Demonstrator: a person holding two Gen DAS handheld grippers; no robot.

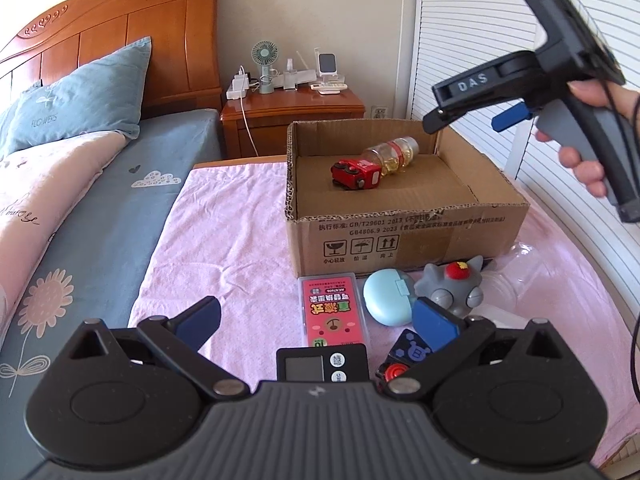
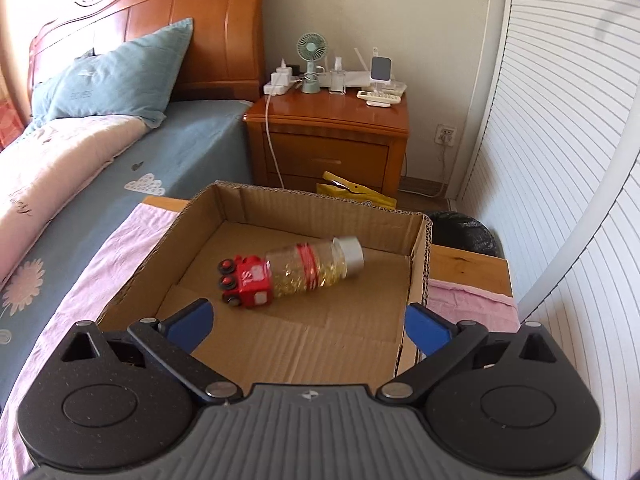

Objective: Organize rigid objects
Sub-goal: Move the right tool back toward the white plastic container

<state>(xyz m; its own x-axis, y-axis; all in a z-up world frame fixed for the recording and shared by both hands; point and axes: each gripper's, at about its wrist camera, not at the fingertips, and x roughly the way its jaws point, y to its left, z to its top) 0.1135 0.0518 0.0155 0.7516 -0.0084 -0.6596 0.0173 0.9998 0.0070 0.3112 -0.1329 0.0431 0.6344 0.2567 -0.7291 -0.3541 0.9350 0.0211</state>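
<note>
From the left wrist camera, the left claw (image 1: pixel 316 320) is spread wide and holds nothing. Between its fingers, low on the counter (image 1: pixel 240 232) with the pink cloth, lie a pink card case (image 1: pixel 334 306) and, nearer to the camera, a small black timer (image 1: pixel 322 364). Just beside the right finger are a pale blue round case (image 1: pixel 386 296), a grey toy with big eyes (image 1: pixel 456 286) and a dark block with a red button (image 1: pixel 400 360). Ahead of them the cardboard box (image 1: pixel 400 232) blocks the way forward; inside it a red toy car (image 1: pixel 356 174) touches a clear bottle (image 1: pixel 394 154). To the left of the claw the cloth has free room up to the bed (image 1: pixel 100 184). The right claw (image 1: pixel 466 118) hangs above the right back corner of the box.

From the right wrist camera, the right claw (image 2: pixel 306 322) is released, with nothing between its fingers. Below and ahead are the box (image 2: pixel 420 256), the car (image 2: pixel 246 280) and the bottle (image 2: pixel 316 264). The box floor near the claw is free. Behind the box stands a nightstand (image 2: pixel 328 140).
</note>
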